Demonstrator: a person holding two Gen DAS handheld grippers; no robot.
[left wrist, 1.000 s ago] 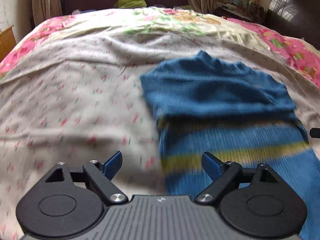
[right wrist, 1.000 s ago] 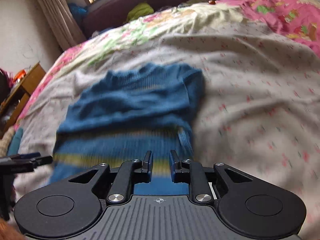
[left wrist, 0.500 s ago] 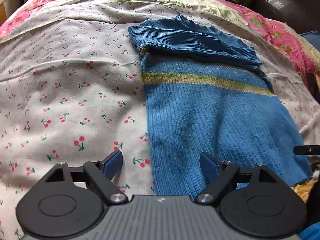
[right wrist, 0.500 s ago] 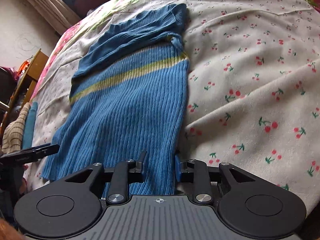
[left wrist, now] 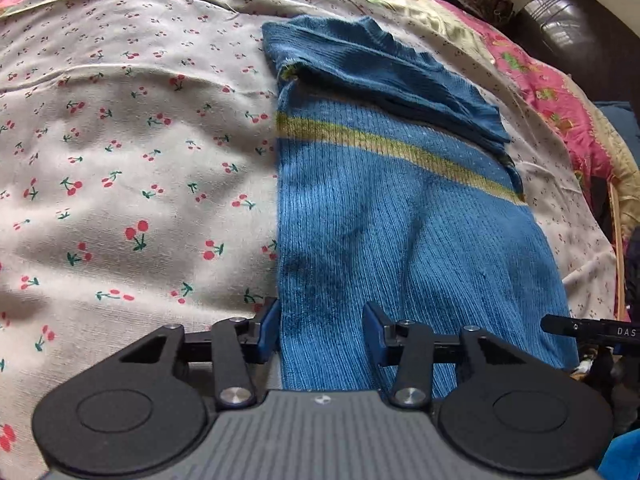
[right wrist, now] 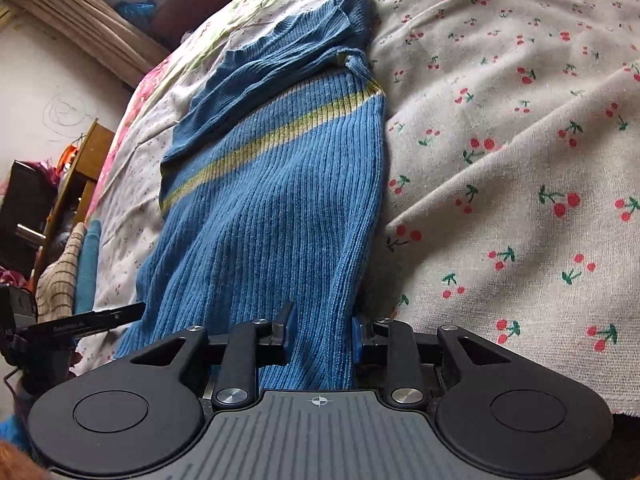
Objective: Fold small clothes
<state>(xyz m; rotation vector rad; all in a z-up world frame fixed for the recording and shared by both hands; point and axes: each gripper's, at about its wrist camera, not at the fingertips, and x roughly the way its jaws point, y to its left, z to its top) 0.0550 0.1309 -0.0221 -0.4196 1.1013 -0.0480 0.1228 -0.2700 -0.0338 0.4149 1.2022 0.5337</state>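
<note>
Sweater hem lies nearest, blue ribbed knit spread on the cherry-print sheet. The left gripper straddles the hem's left corner, fingers parted with fabric between them, not clenched. The right gripper brackets the hem's right corner, fingers also apart around the knit. Farther up, a yellow stripe crosses the body, and beyond it the darker top part is folded down over it.
</note>
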